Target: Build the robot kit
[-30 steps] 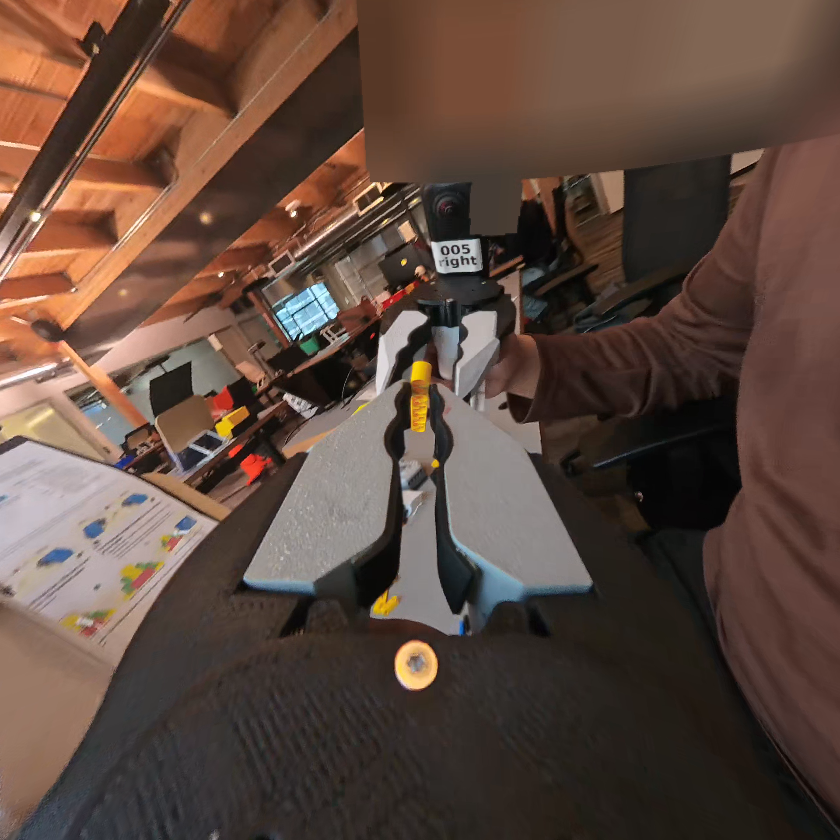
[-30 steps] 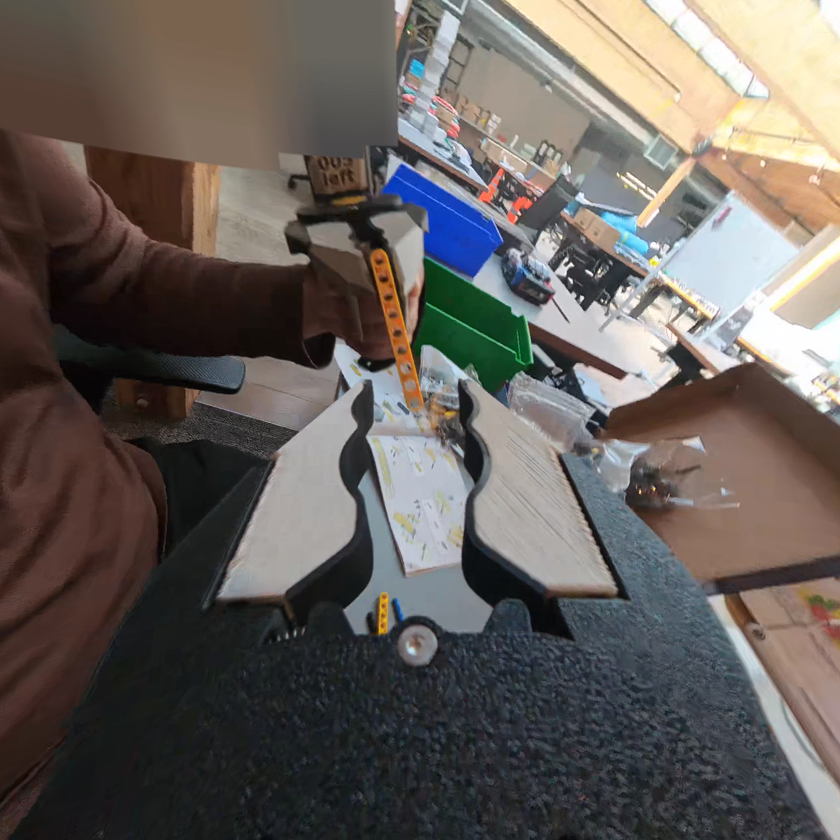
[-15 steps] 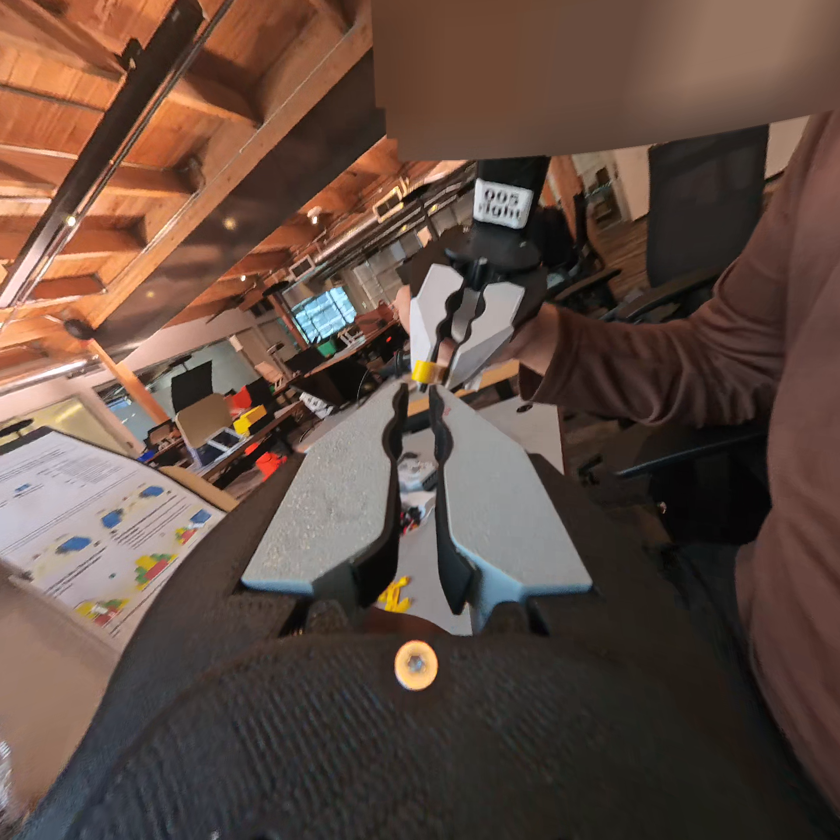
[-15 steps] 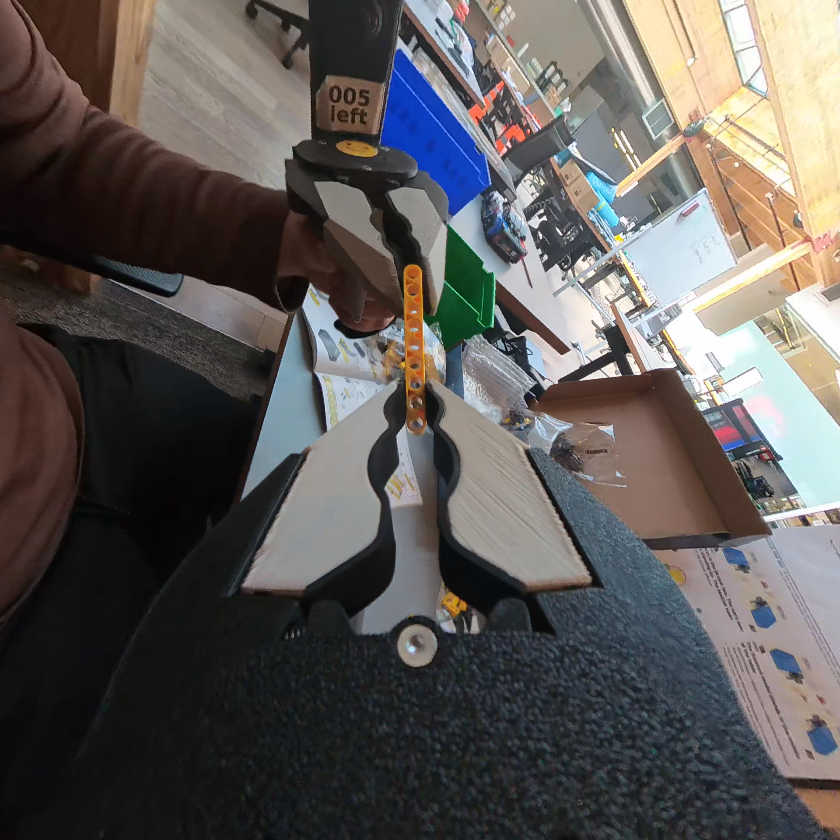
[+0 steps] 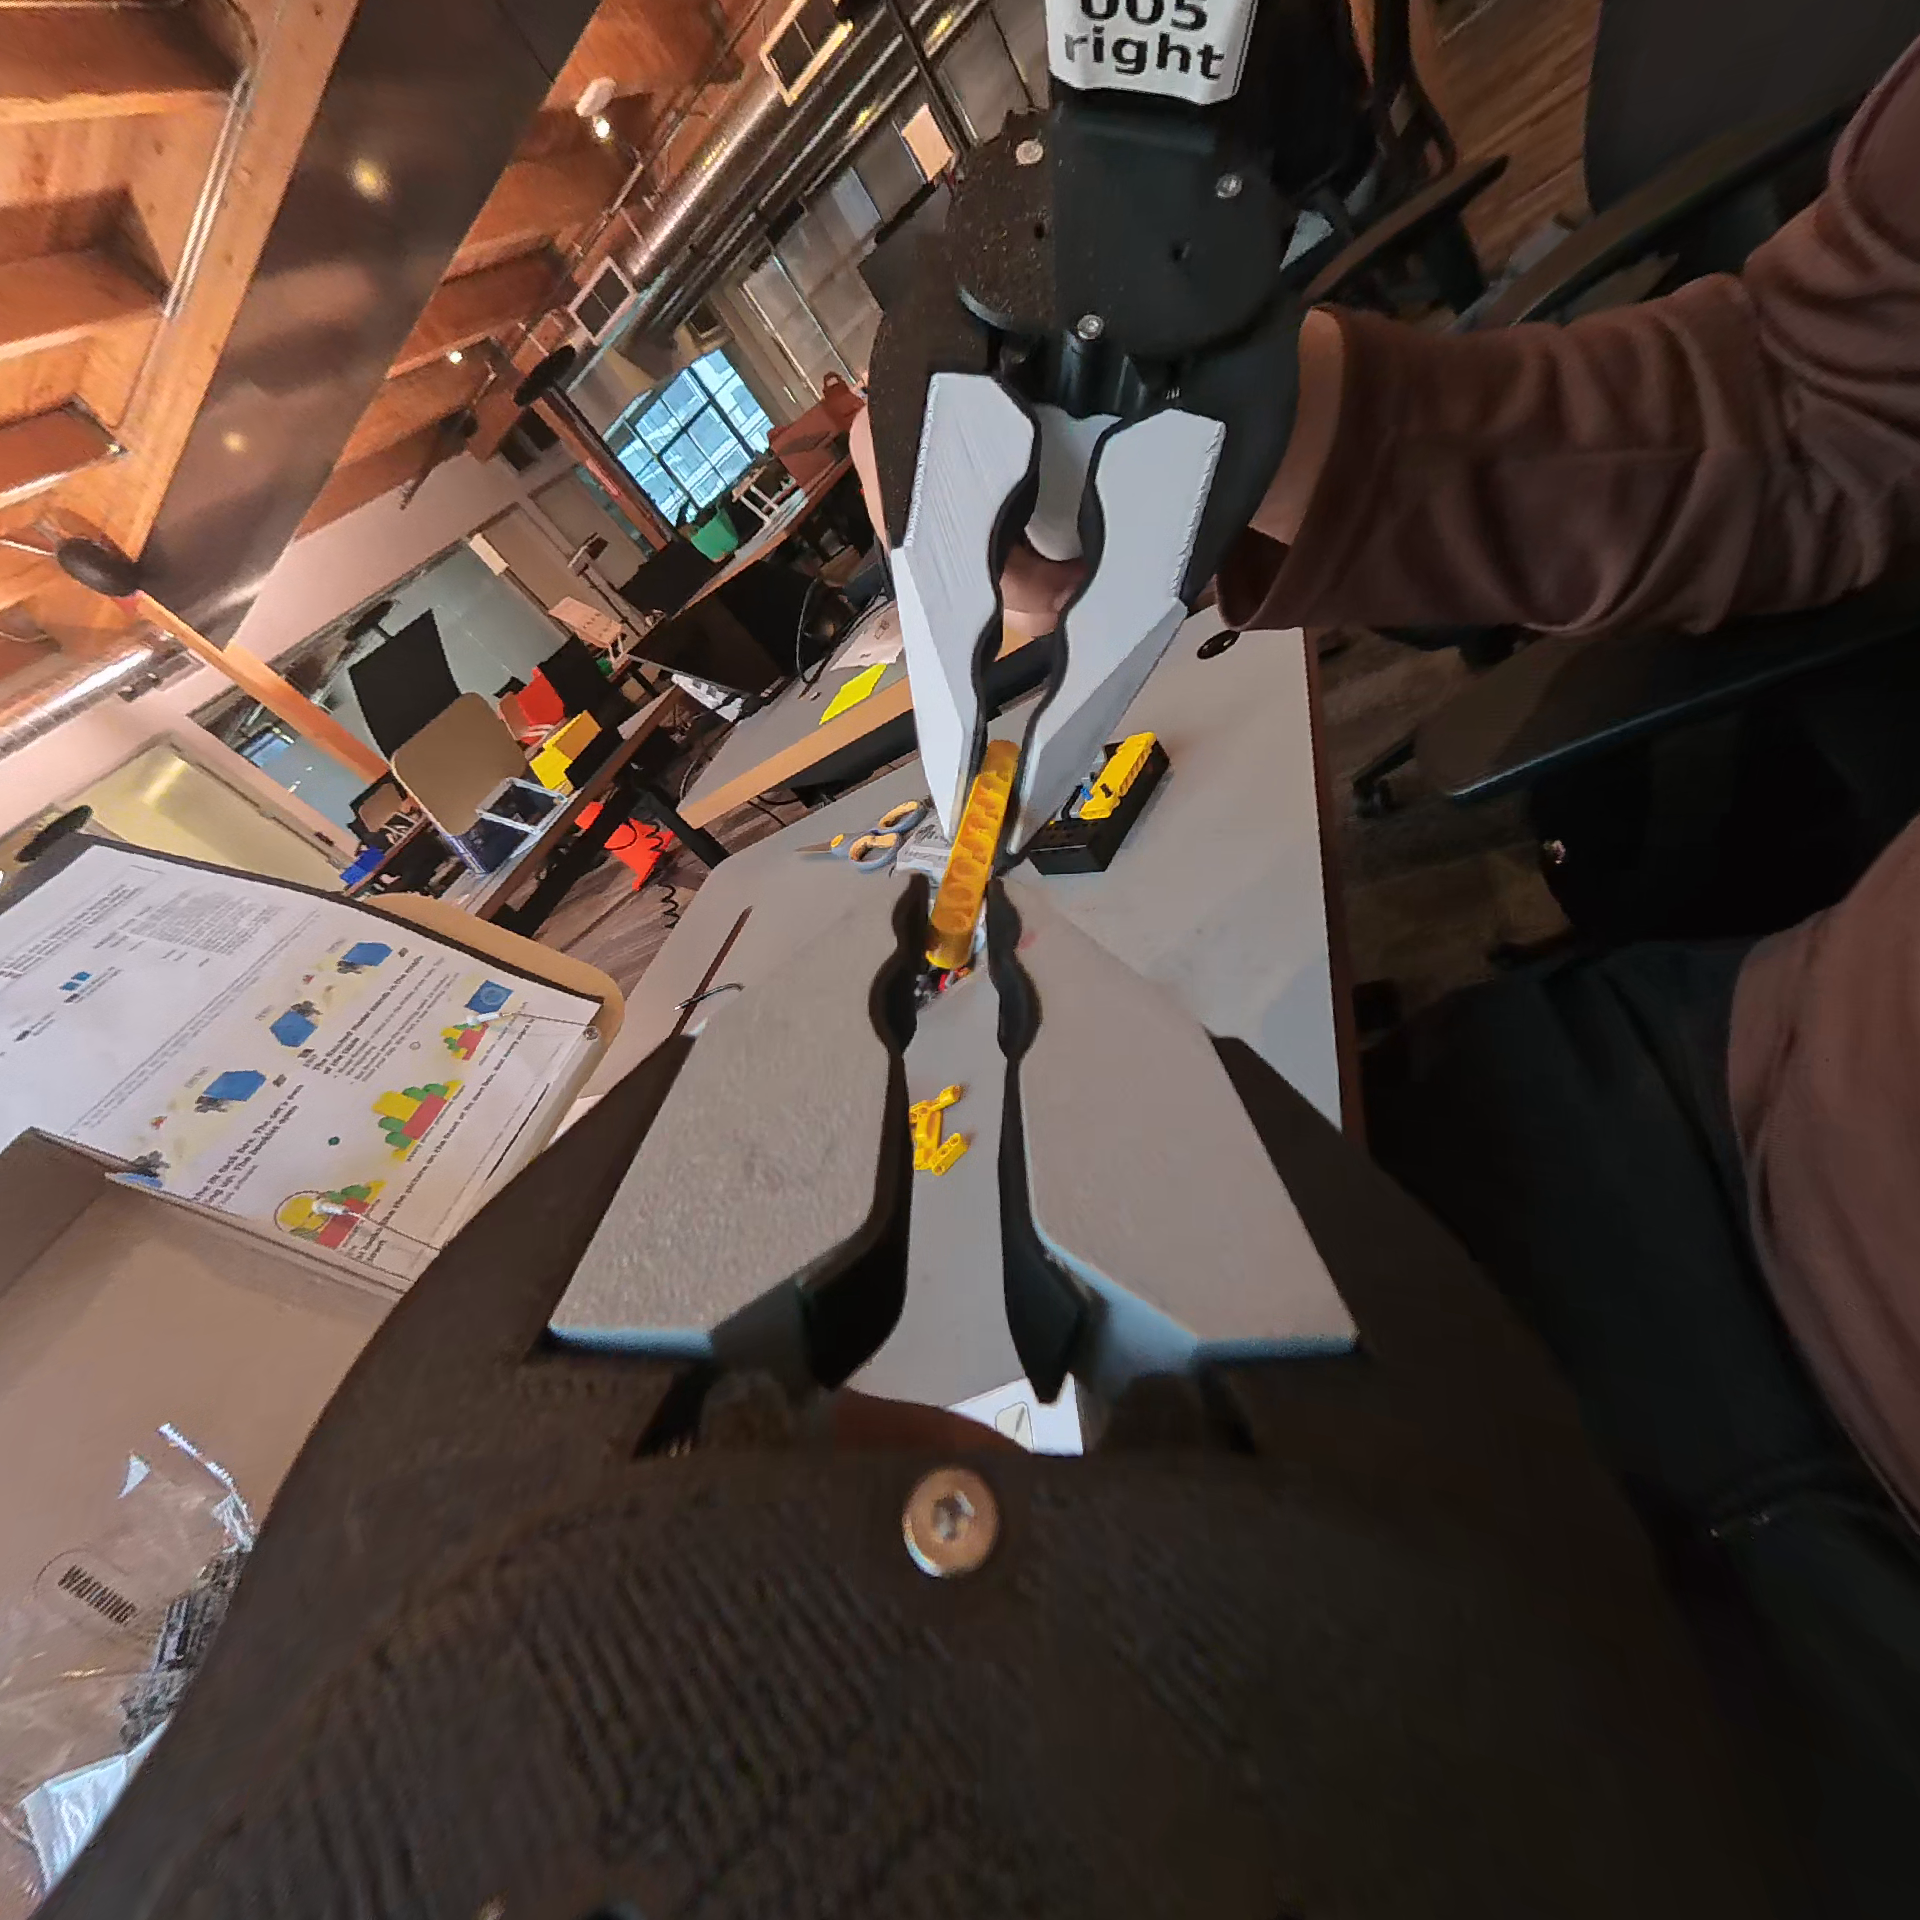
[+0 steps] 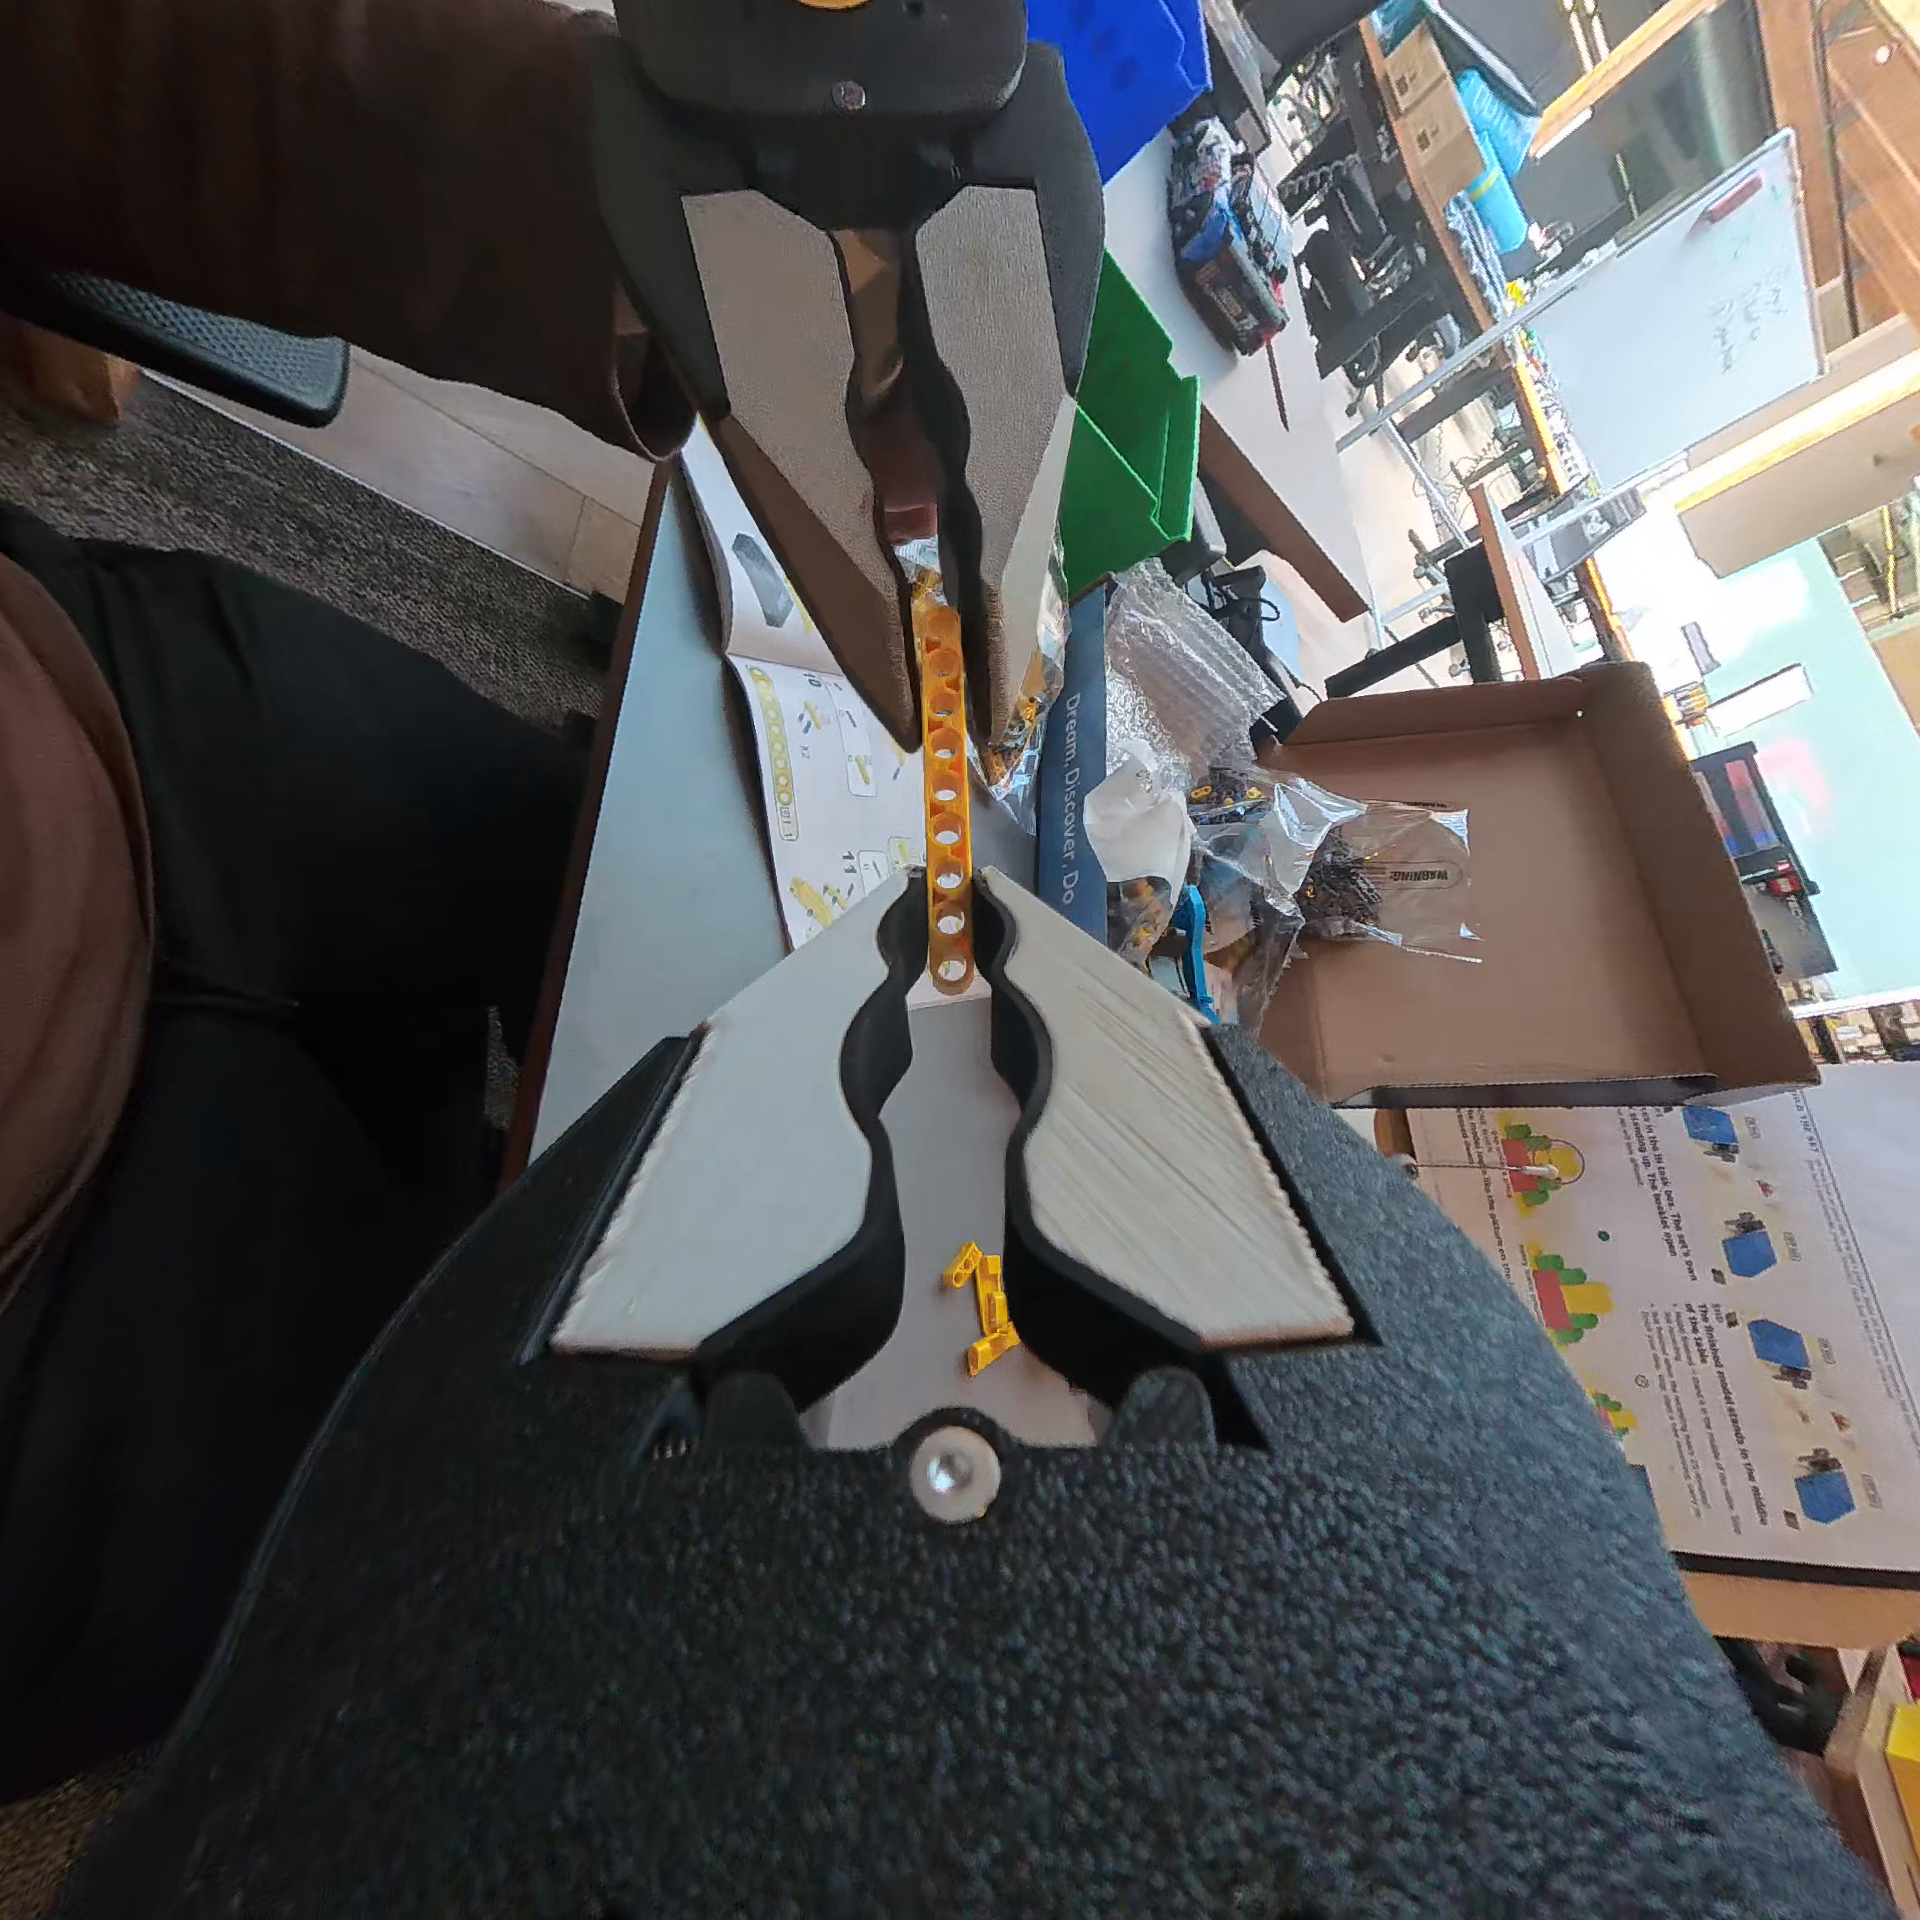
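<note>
Worktop (image 6: pixel 665 883), grey, lies beneath both of my grippers.

Cardboard box (image 6: pixel 1558 883), open, sits right of my right gripper, with a printed sheet (image 6: pixel 1714 1299) nearer me on that side.

Clear bags of small parts (image 6: pixel 1330 873) lie between the box and the gripper tips.

Instruction booklet (image 6: pixel 821 748) lies open under the beam, ahead of my right gripper.

Left gripper (image 5: pixel 951 914): fingers drawn close, pinching one end of the yellow perforated beam (image 6: pixel 945 810).

Right gripper (image 6: pixel 951 935): fingers likewise drawn in on the opposite end. I judge both grips firm, the beam spanning tip to tip above the worktop.

Loose yellow connectors (image 6: pixel 982 1309) lie on the worktop, seen between my right gripper's fingers.

Progress: beam lifted and shared by both grippers; I see nothing attached to it.

Left wrist view alone shows a black-and-yellow assembly (image 5: pixel 1101 810) and scissors (image 5: pixel 878 836) beyond the tips. Right wrist view alone shows the green bins (image 6: pixel 1132 447) and the beam's row of holes.
</note>
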Action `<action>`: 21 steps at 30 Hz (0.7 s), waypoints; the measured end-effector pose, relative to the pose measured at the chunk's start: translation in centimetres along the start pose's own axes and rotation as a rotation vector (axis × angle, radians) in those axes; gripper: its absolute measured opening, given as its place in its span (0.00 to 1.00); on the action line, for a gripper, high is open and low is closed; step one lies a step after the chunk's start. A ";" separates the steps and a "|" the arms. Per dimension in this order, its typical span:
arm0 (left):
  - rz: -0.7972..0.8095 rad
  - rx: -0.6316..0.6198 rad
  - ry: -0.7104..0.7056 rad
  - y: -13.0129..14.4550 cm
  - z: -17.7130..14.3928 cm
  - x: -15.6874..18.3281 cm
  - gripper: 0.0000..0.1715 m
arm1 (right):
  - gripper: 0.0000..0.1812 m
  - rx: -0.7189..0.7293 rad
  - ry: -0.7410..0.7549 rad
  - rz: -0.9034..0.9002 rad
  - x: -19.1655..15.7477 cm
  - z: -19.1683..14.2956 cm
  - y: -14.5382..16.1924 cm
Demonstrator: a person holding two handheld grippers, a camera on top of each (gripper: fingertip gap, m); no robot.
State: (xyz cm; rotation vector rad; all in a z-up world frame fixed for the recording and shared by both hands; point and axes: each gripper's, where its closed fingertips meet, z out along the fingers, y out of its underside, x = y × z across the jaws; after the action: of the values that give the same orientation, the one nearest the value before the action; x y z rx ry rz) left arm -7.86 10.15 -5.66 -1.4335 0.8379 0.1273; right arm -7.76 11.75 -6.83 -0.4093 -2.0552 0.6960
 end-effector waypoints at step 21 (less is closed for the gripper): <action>0.014 0.030 0.033 -0.5 0.4 0.7 0.03 | 0.06 0.143 0.010 0.014 -0.6 -0.5 -3.1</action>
State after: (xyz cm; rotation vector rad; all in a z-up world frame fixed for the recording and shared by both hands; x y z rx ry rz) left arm -6.93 10.17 -5.71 -1.4051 0.8736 0.1020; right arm -7.07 9.19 -5.04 -0.3450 -1.9807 0.8424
